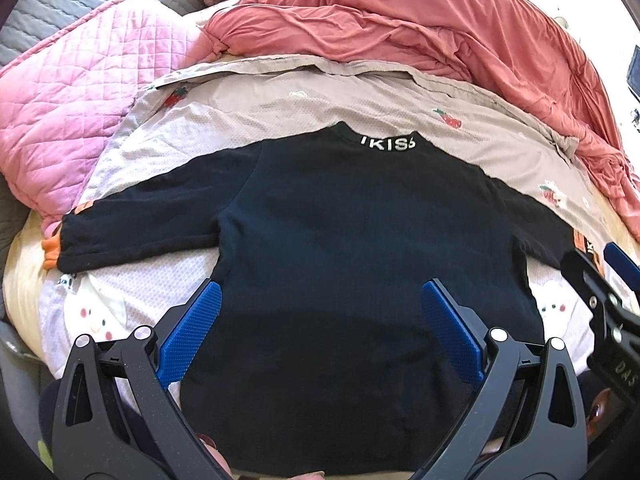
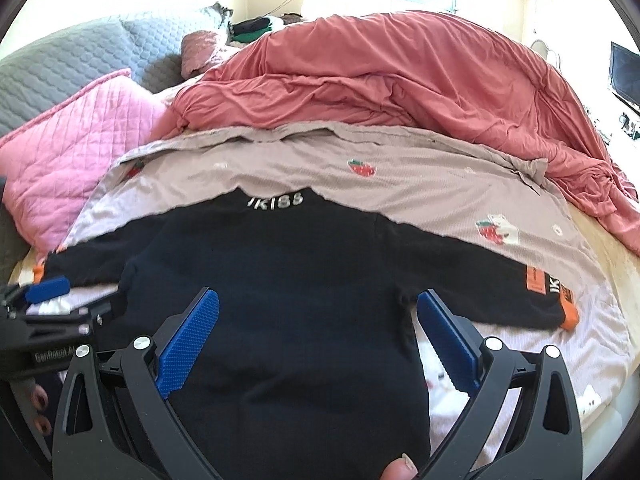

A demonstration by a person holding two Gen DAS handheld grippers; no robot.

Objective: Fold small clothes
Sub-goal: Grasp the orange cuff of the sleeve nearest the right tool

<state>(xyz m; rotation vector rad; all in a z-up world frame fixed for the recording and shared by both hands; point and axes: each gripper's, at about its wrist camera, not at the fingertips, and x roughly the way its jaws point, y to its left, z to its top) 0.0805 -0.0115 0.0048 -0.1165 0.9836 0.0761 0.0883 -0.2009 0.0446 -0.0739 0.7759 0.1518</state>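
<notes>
Sweater [image 1: 340, 248], small and black, lies spread flat on a bed, back side up, both sleeves stretched out to left and right. White letters on the far collar [image 1: 388, 144] read roughly "IKISS"; the first and last characters are hard to make out. Each sleeve ends in an orange cuff [image 2: 570, 316], and the right sleeve carries an orange patch with white lettering too small to read. The near hem of the sweater is cut off by the bottom of both views.

The left claw [image 1: 320, 332] hovers over the lower body of the sweater with its blue pads spread wide, pinching nothing. The right claw [image 2: 318, 340] hangs over the same area, likewise spread wide and empty. Whether either claw touches the fabric cannot be told. A fingertip [image 2: 400, 470] pokes in at the bottom edge of the right wrist view, and more fingers show at its lower left, partly hidden by the left tool.

Under the sweater lies a pale mauve sheet [image 1: 280, 108] printed with strawberries and white bears. Beyond it, a rumpled coral quilt [image 1: 400, 20] is heaped across the far side of the bed. A pink quilted pillow [image 1: 80, 96] sits at far left, with a grey quilted headboard [image 2: 72, 68] behind it. A dark screen [image 2: 626, 76] at far right is cut off by the frame.
</notes>
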